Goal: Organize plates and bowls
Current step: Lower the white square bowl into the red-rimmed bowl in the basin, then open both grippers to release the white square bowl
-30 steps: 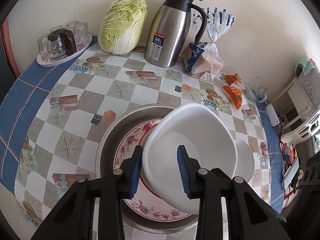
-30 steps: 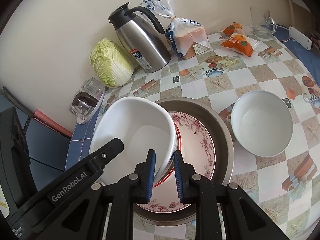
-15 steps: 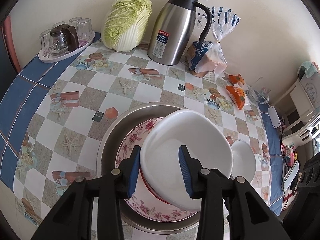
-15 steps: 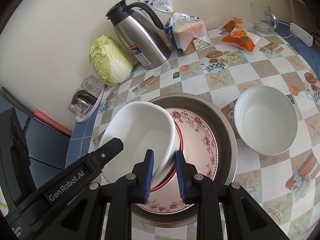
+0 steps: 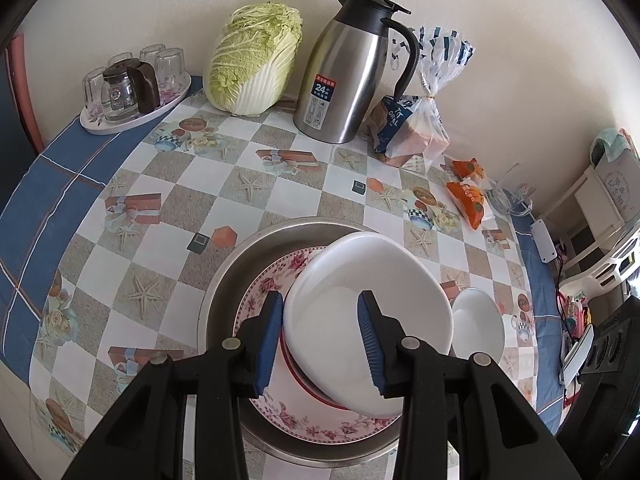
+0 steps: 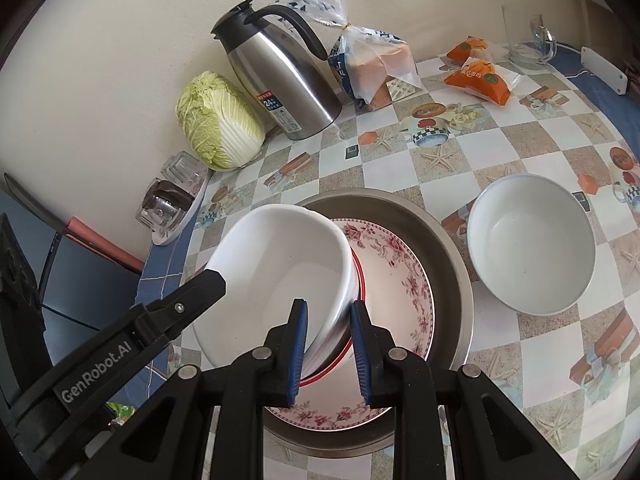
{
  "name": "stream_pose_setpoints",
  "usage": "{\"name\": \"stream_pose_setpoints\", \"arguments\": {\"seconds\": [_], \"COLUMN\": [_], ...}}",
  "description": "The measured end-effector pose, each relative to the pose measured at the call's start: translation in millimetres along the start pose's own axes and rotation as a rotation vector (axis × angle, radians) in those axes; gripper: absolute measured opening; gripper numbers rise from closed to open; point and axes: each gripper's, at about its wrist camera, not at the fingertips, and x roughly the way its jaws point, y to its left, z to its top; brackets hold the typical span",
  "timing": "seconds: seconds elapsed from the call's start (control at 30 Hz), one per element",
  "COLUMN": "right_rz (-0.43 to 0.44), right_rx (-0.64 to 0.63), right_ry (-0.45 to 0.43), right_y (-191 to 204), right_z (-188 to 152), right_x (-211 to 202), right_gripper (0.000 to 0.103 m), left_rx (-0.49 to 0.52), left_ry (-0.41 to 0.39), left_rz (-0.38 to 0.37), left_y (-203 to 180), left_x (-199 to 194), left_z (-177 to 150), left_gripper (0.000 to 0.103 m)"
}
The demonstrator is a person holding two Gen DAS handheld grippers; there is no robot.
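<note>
A white bowl (image 5: pixel 372 316) (image 6: pixel 280 268) leans tilted on a red-rimmed plate (image 6: pixel 360 280) and a floral plate (image 5: pixel 272 292) (image 6: pixel 404 276), all inside a round metal tray (image 5: pixel 228 276) (image 6: pixel 452 264). My left gripper (image 5: pixel 320 340) straddles the bowl's near rim with its jaws apart. My right gripper (image 6: pixel 326 344) has its jaws close around the bowl's rim, with small gaps at the pads. A second white bowl (image 5: pixel 476 324) (image 6: pixel 528 244) stands on the table right of the tray.
At the back stand a steel thermos jug (image 5: pixel 352 72), a napa cabbage (image 5: pixel 252 60), a bagged bread loaf (image 5: pixel 416 132) and a tray of glasses (image 5: pixel 132 92). Orange snack packets (image 6: pixel 480 76) and a glass mug (image 6: pixel 528 36) lie far right.
Both grippers have pulled back and up a little from the table. The right jaws have opened slightly around the white bowl's rim. The bowl stays tilted on the plates.
</note>
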Motion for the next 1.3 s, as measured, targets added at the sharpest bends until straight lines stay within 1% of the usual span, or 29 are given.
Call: {"name": "stream_pose_setpoints", "arguments": {"seconds": [0.1, 0.27, 0.3, 0.33, 0.4, 0.47, 0.5, 0.53, 0.57, 0.6, 0.63, 0.67, 0.73, 0.77, 0.83, 1.0, 1.13, 1.3], "right_rz": [0.007, 0.011, 0.011, 0.01, 0.001, -0.013, -0.018, -0.026, -0.035, -0.045, -0.054, -0.065, -0.075, -0.079, -0.089, -0.11, -0.119, -0.122], "right_rx": [0.0, -0.013, -0.01, -0.007, -0.005, -0.007, -0.007, -0.006, -0.004, -0.002, -0.001, -0.001, -0.004, -0.006, -0.006, -0.015, -0.035, -0.043], "right_ry": [-0.006, -0.05, -0.055, -0.059, -0.07, -0.078, -0.079, -0.078, -0.076, -0.076, -0.077, -0.079, -0.082, -0.083, -0.086, -0.081, -0.074, -0.056], "right_y": [0.1, 2.8, 2.0, 0.9, -0.8, -1.7, -2.3, -3.4, -4.8, -5.8, -7.3, -8.4, -10.2, -11.2, -13.1, -14.7, -12.5, -12.1], "right_z": [1.3, 5.7, 6.0, 6.4, 7.9, 9.9, 10.7, 11.6, 12.2, 12.5, 12.8, 13.1, 13.8, 13.9, 13.9, 13.8, 12.7, 11.0], "right_x": [-4.1, -19.8, -22.1, -24.5, -29.0, -32.9, -34.3, -35.0, -35.3, -35.6, -35.7, -36.4, -37.1, -37.3, -37.4, -35.2, -33.1, -28.9], "right_gripper": [0.025, 0.025, 0.025, 0.025, 0.025, 0.025, 0.025, 0.028, 0.035, 0.048, 0.057, 0.059, 0.066, 0.069, 0.077, 0.089, 0.103, 0.103], "left_rx": [-0.006, -0.008, -0.012, -0.017, -0.029, -0.046, -0.054, -0.06, -0.067, -0.076, -0.084, -0.092, -0.106, -0.111, -0.118, -0.105, -0.095, -0.082], "left_ry": [-0.022, -0.053, -0.055, -0.057, -0.064, -0.068, -0.071, -0.077, -0.082, -0.087, -0.09, -0.095, -0.103, -0.105, -0.11, -0.125, -0.115, -0.097], "left_rz": [-0.014, -0.023, -0.022, -0.02, -0.013, 0.003, 0.017, 0.031, 0.04, 0.045, 0.048, 0.053, 0.075, 0.084, 0.094, 0.127, 0.148, 0.167], "left_y": [0.5, 0.7, 2.0, 3.2, 6.5, 10.3, 12.2, 14.4, 16.6, 18.9, 21.4, 23.5, 27.1, 28.9, 31.1, 31.6, 30.9, 30.4], "left_x": [-6.1, -16.5, -17.4, -18.2, -20.1, -21.5, -22.0, -22.8, -23.6, -24.2, -24.5, -24.8, -24.8, -24.6, -24.4, -23.5, -19.9, -13.9], "left_z": [1.4, 4.2, 4.7, 5.2, 5.8, 7.0, 7.0, 7.3, 7.6, 8.0, 8.4, 8.6, 8.5, 8.3, 8.2, 7.5, 6.2, 4.5], "left_gripper": [0.04, 0.041, 0.043, 0.049, 0.055, 0.06, 0.069, 0.078, 0.081, 0.081, 0.081, 0.083, 0.093, 0.095, 0.096, 0.097, 0.097, 0.097]}}
